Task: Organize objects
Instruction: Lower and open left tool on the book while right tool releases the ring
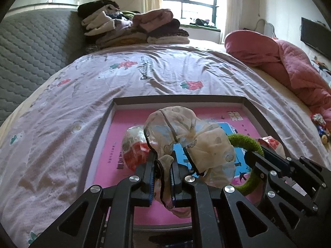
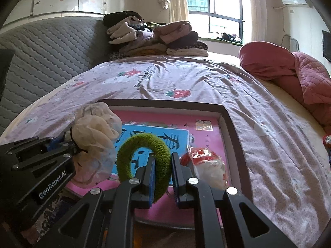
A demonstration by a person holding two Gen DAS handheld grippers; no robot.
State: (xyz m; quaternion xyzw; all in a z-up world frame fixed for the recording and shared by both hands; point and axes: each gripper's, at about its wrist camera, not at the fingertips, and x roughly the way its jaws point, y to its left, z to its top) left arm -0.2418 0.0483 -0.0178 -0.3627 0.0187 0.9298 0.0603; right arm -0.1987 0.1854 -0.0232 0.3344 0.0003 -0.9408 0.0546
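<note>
A shallow box tray (image 1: 178, 99) with a pink printed floor lies on the bed; it also shows in the right wrist view (image 2: 227, 124). My left gripper (image 1: 162, 165) is shut on a cream sheer scrunchie (image 1: 186, 136), held above the tray; the scrunchie shows at the left of the right wrist view (image 2: 95, 128). My right gripper (image 2: 162, 161) is shut on a green knitted ring (image 2: 142, 144), over the tray; the ring shows in the left wrist view (image 1: 246, 142). Red-and-clear wrapped packets (image 1: 134, 144) (image 2: 204, 163) lie in the tray.
The bed has a lilac strawberry-print sheet (image 1: 144, 72). Folded clothes (image 1: 132, 26) are stacked at the far end by the window. A pink quilt (image 1: 289, 62) is bunched at the right. A grey quilted headboard (image 1: 31, 47) stands at the left. Small toys (image 1: 320, 124) lie at the right edge.
</note>
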